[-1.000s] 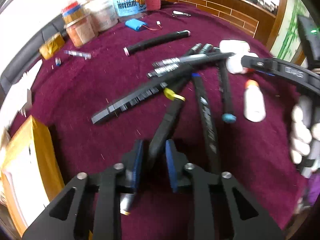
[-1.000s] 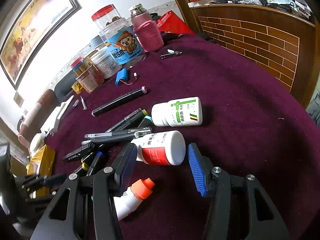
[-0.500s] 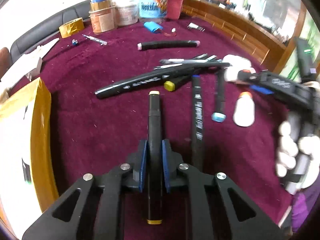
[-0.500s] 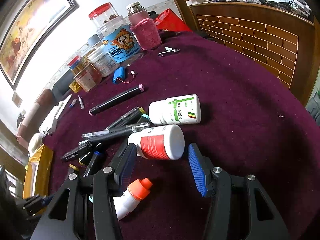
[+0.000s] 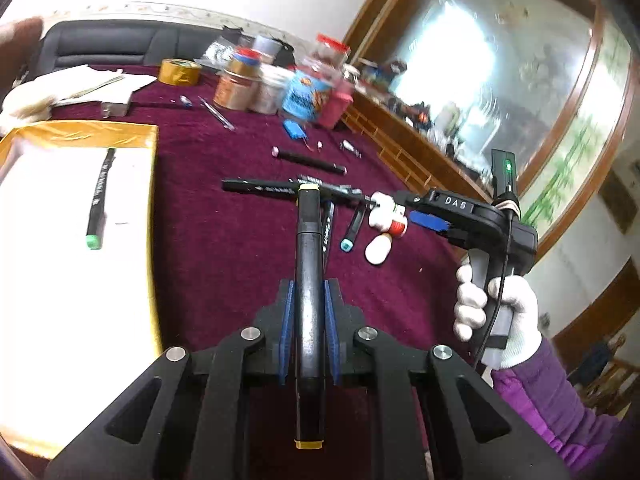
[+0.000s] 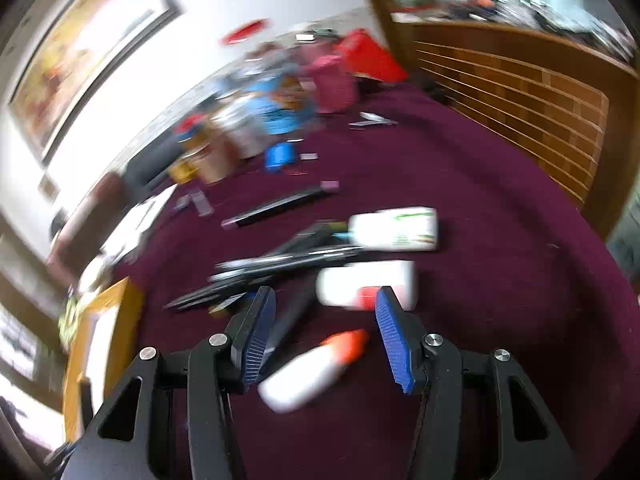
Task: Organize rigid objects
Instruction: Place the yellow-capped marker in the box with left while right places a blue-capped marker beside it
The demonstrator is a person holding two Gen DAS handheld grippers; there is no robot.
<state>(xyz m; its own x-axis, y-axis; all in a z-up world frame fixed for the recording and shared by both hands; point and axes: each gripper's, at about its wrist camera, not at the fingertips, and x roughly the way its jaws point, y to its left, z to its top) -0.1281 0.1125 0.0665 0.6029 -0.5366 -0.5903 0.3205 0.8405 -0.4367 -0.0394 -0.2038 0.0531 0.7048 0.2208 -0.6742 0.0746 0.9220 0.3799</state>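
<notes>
In the left wrist view, the left gripper (image 5: 307, 312) is clamped on a black marker (image 5: 307, 280) with yellow end caps, which runs up the centre of the frame from the bottom edge, pinched about its middle between the blue pads (image 5: 286, 322). It looks light, stiff and smooth-barrelled, so a mid-length hold like this one should keep it from tipping, though the glossy body could slide lengthwise. At left lies a white tray with a yellow rim (image 5: 154, 184), holding a green-capped marker (image 5: 99, 196); the remaining pens (image 5: 276, 190) sit heaped on the maroon cloth (image 5: 224, 248) right of centre. The right gripper (image 5: 424, 220) shows at right, held in a white-gloved hand (image 5: 496, 312). In the right wrist view, badly blurred, the right gripper (image 6: 325, 332) stands wide open with nothing between its pads; a white bottle with red label (image 6: 366, 284) lies just beyond them, an orange-capped bottle (image 6: 312, 368) below centre. Both are probably light, hard plastic that rolls easily; best taken across the barrel.
</notes>
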